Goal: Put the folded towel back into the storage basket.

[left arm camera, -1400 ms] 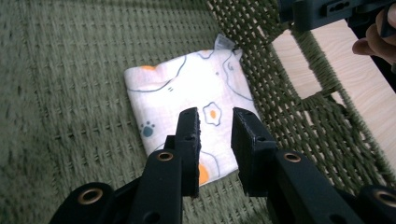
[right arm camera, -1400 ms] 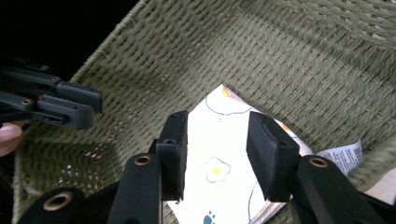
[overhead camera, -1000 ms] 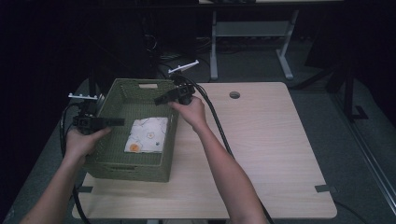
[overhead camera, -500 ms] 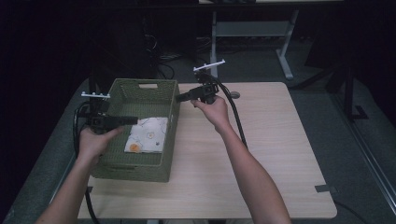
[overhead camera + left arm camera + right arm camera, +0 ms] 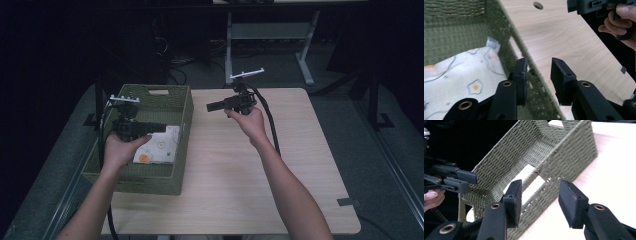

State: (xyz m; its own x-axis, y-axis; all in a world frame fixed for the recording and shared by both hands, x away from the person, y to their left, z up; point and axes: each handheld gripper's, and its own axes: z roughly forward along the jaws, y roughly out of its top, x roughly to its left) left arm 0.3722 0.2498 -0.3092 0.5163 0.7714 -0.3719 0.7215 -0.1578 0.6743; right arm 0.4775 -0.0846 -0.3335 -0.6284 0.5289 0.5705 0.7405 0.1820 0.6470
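The green woven basket [image 5: 150, 140] stands on the left part of the wooden table [image 5: 240, 165], one long side near the table's left edge and its far end wall pierced by a handle slot; it looks light for its bulk, and its plaited walls are probably stiff enough to keep their shape but would give a little under a pinch, so the top rim or the handle slot seems the surest place to take hold, with a grip on each of two opposite walls if it is to be lifted level. Inside it, flat on the bottom, lies a folded cloth [image 5: 156, 146] printed with fried eggs, soft and limp and surely very light; a pinch on a raised fold or corner should gather it, though it will drape and may snag on the weave. The left gripper [image 5: 161, 127] is held level over the basket, pointing toward the table's middle, and in the left gripper view its jaws straddle the line of the right-hand wall from above with nothing pressed between them, having just been opening. The right gripper [image 5: 210, 106] hangs above the bare table well right of the basket, aimed back at it, its jaws also parted and empty after just opening further.
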